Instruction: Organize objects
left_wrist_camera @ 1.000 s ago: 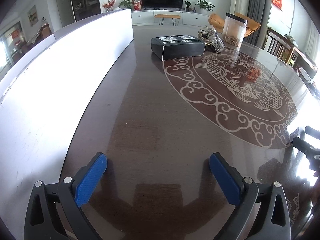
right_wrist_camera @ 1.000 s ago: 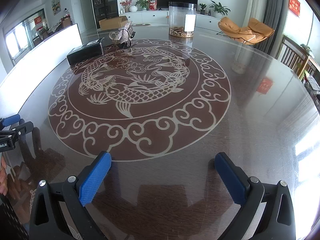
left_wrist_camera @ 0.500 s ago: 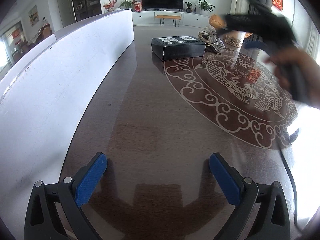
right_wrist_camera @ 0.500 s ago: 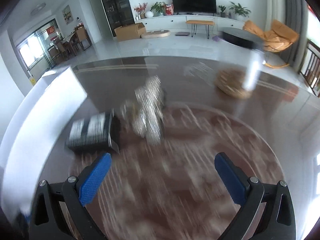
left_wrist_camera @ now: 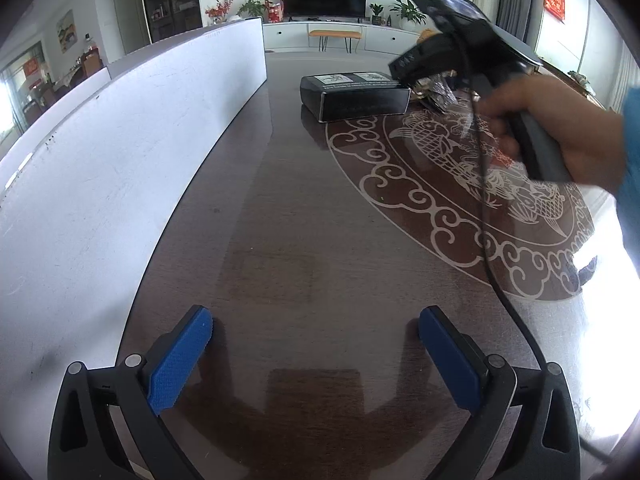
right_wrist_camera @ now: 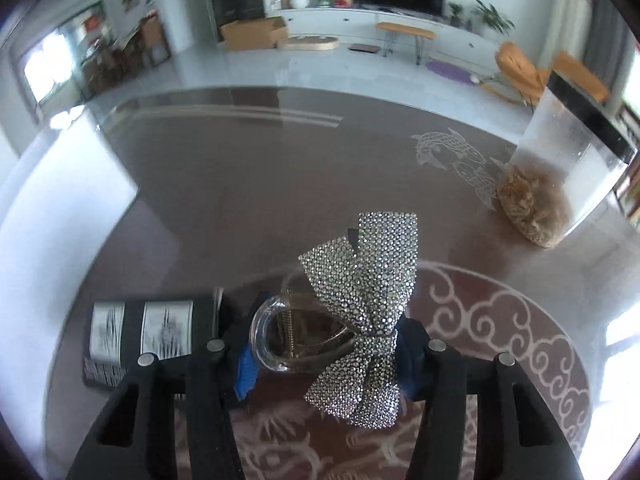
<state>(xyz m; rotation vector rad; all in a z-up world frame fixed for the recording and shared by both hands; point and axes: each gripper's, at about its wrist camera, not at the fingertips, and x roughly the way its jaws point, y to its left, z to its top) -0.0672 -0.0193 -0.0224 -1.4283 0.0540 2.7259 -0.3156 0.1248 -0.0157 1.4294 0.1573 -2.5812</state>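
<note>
Rhinestones fill the middle of my right wrist view: a glittering bow hair clip lies on the desk, its knot sitting right between my right fingers. Those fingers have just been closing, and they now stand narrow on either side of the clip, the blue pad on one side against the clear plastic loop of the clip, the other pad mostly hidden behind the bow's knot. I cannot tell for sure whether both pads already press on it.

Just beside the clip, on the left of that view, lies a black box with two pale labels on its top. Farther off to the right stands a clear jar with a dark rim and a heap of brownish stuff at its bottom, well apart from the clip.

My left fingers hang spread wide over bare dark desk, with nothing between the blue pads. From that side I see my right hand gripping the handle of the other tool, reaching over the carved fish pattern toward the far end of the desk, where the black box sits. A long white board stands upright along the left edge of the desk.
</note>
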